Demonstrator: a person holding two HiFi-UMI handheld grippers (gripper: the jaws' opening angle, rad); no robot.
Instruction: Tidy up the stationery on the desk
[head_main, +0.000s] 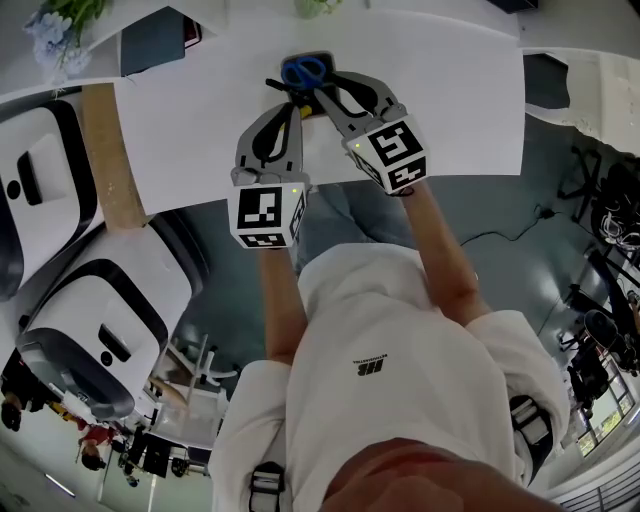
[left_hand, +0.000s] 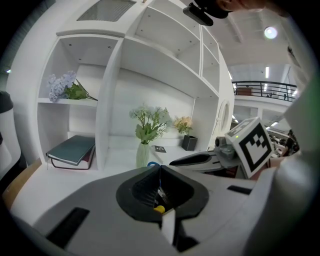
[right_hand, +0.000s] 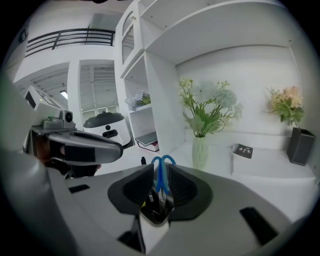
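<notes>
Blue-handled scissors (head_main: 305, 70) (right_hand: 162, 172) stand handles-up in a pen holder (head_main: 322, 58) (right_hand: 152, 219) at the desk's far side. My right gripper (head_main: 313, 86) (right_hand: 159, 176) is shut on the scissors' handles, pads on either side. Just to its left, my left gripper (head_main: 294, 100) (left_hand: 160, 169) has its jaws together on a thin black pen (head_main: 276, 86) (right_hand: 142, 160) that sticks out left of its tips. Below its tips the holder's contents show, one with a yellow end (left_hand: 158, 209). The holder's base is hidden.
The white desk (head_main: 200, 120) backs onto white shelving. A vase of flowers (right_hand: 200, 145) (left_hand: 144, 150), a small black card (right_hand: 243, 150), a dark pot with pink flowers (right_hand: 300, 145) and a dark book (left_hand: 72, 150) (head_main: 155, 40) stand behind. White robot units (head_main: 100, 320) are at left.
</notes>
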